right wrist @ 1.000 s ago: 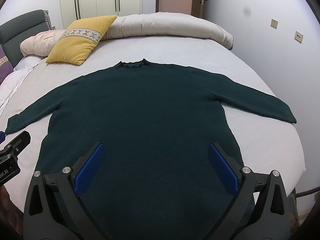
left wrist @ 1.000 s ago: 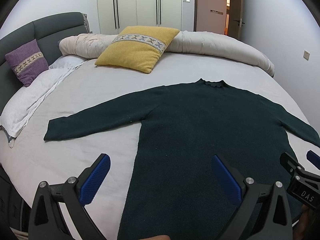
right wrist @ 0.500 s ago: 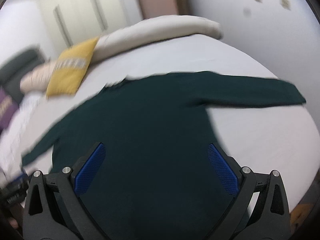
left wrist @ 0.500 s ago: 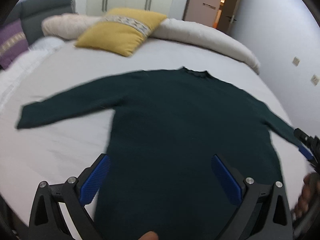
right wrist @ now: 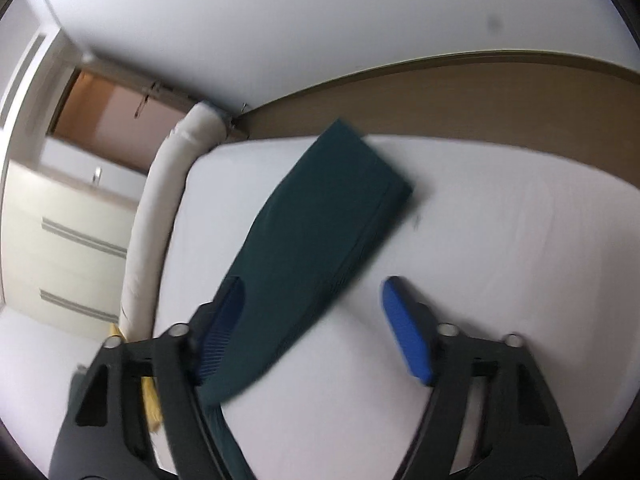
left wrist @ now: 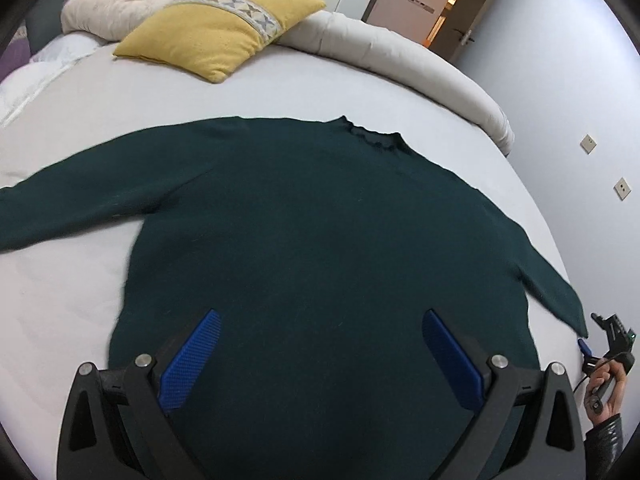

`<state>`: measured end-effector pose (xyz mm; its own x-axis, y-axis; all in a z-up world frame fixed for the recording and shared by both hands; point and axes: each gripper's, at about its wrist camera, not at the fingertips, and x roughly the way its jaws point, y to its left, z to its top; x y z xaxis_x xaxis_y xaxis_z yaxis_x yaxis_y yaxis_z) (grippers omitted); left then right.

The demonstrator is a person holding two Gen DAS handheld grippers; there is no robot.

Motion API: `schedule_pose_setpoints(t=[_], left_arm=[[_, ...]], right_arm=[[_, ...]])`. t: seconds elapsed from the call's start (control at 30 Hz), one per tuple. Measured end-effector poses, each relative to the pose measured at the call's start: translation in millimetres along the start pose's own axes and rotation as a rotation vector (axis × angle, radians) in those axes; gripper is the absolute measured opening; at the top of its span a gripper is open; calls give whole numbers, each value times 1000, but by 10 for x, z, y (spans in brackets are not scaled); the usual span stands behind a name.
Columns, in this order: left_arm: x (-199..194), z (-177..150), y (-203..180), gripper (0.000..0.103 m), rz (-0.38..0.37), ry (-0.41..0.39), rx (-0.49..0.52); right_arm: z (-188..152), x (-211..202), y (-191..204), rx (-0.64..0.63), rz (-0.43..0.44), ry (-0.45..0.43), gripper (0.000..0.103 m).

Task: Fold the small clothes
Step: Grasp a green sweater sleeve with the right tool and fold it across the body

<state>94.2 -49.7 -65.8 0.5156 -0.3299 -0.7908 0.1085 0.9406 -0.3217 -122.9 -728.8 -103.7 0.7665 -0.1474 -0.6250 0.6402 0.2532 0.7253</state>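
Note:
A dark green long-sleeved sweater (left wrist: 320,240) lies flat on the bed with both sleeves spread out. My left gripper (left wrist: 320,356) is open and empty above the sweater's lower body. My right gripper (right wrist: 316,320) is open and hovers over the sweater's right sleeve (right wrist: 320,216), near its cuff. It also shows in the left wrist view (left wrist: 612,344), held in a hand beside the sleeve end at the bed's right edge.
A yellow cushion (left wrist: 224,28) and a rolled cream duvet (left wrist: 392,60) lie at the head of the bed. The pale sheet (left wrist: 60,280) surrounds the sweater. The wall and a wooden floor (right wrist: 480,92) lie just beyond the bed's right edge.
My right gripper has swung right, from over the sweater's body to over the right sleeve end. My left gripper has shifted right, over the body's middle.

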Motion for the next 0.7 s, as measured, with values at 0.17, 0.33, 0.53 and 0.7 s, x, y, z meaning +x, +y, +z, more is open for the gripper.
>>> schedule_pose_setpoints(t=[0.17,0.33,0.53,0.7], left_arm=[[173,77,-53,101,-91,41,-40],[270,123,20,89,-193,79,-96],[321,249,130,88,-258,71,-138],[387,354,239,88,-323,67,-200]], right_arm=[[366,250,-144,71,32,-26,43],[442,454,-132,36,-35,-28,8],[-25,548,1016,-306,-35,-11,7],[-1014,979,2252,-613,97,149,7]])
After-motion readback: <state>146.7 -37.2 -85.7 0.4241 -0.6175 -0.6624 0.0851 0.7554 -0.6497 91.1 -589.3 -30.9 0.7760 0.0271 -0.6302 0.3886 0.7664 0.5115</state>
